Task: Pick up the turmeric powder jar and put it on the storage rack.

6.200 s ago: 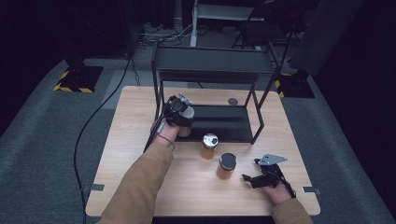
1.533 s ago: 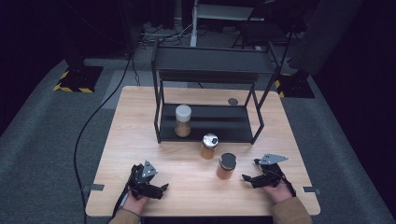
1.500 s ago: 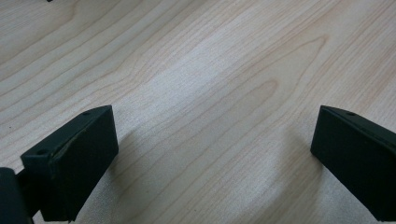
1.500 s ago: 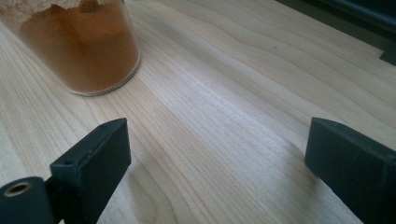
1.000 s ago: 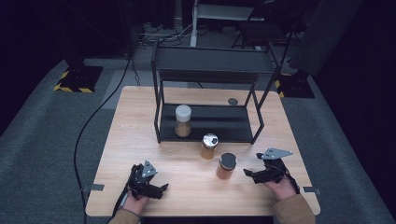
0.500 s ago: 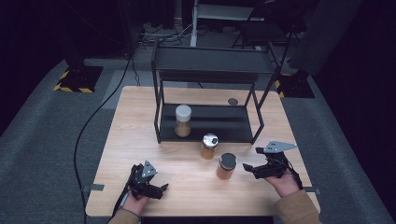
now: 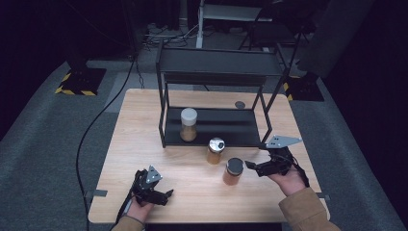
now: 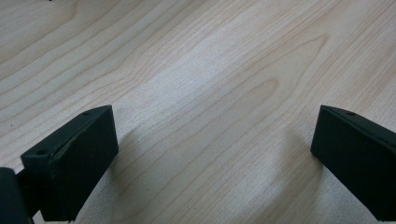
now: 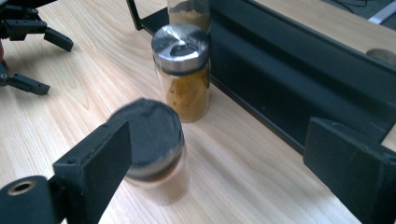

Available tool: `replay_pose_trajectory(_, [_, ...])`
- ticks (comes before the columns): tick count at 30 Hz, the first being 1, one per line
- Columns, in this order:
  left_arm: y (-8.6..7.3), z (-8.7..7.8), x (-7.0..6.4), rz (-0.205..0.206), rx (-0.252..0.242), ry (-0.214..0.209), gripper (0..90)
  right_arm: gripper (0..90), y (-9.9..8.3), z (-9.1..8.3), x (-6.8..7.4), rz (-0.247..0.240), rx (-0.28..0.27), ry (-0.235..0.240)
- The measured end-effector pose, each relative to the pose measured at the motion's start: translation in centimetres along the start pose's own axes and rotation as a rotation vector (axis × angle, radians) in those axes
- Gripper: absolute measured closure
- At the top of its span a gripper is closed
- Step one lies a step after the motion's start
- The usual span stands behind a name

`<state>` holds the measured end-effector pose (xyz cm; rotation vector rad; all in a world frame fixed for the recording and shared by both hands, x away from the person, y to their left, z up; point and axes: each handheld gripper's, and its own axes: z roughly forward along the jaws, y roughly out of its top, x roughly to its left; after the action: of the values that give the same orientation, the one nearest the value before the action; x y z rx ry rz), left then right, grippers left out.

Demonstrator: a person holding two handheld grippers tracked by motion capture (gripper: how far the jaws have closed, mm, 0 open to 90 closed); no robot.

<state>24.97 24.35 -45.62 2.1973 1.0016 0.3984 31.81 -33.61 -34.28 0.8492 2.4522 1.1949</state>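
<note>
- We see 3 spice jars: a dark-lidded jar (image 9: pixel 156 149) of orange-brown powder sits between the wide-open jaws of our right hand-held gripper (image 9: pixel 219 154), untouched.
- Just beyond it stands a silver-capped jar (image 9: pixel 183 70); a white-lidded jar (image 7: pixel 188 124) stands on the black rack (image 7: pixel 216 126).
- Our left hand-held gripper (image 8: pixel 210 154) gapes wide over bare desk (image 8: pixel 196 70).

Dark-lidded jar (image 9: pixel 154 149) between spread fingers (image 9: pixel 95 161)

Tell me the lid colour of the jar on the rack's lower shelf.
White lid on the jar of brown powder, clearest in the high view.
</note>
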Motion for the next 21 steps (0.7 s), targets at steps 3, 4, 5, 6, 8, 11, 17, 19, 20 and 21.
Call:
replay_pose_trajectory(3, [0.0,0.0,0.0,0.0,0.0,0.0,0.2,7.7,0.8,0.4,0.2,-0.009,-0.001,0.007])
replay_pose_trajectory(4, [0.0,0.0,0.0,0.0,0.0,0.0,0.3,7.7,1.1,0.6,0.3,-0.011,-0.001,0.011])
replay_pose_trajectory(5, [0.0,0.0,0.0,0.0,0.0,0.0,0.3,7.7,1.4,0.9,0.3,-0.014,-0.001,0.016])
replay_pose_trajectory(6, [0.0,0.0,0.0,0.0,0.0,0.0,0.3,7.7,1.7,1.1,0.4,-0.015,-0.001,0.02])
replay_pose_trajectory(8, [0.0,0.0,0.0,0.001,0.0,0.0,0.3,7.7,2.3,1.7,0.6,-0.018,0.002,0.028])
replay_pose_trajectory(11, [0.0,0.0,0.0,0.0,0.0,0.0,0.3,7.8,3.3,2.5,0.9,-0.033,0.004,0.034])
replay_pose_trajectory(17, [0.0,0.0,0.0,0.0,0.0,0.0,0.3,7.8,4.8,3.6,1.5,-0.042,0.007,0.048])
replay_pose_trajectory(19, [0.0,0.0,0.0,0.0,0.0,0.0,0.3,7.8,5.4,4.1,1.7,-0.049,0.013,0.051])
replay_pose_trajectory(20, [0.0,0.0,0.0,0.0,0.0,0.0,0.3,7.8,5.6,4.3,1.8,-0.05,0.016,0.054])
replay_pose_trajectory(21, [0.0,0.0,0.0,0.0,0.0,0.0,0.3,7.8,5.9,4.6,1.9,-0.053,0.019,0.056])
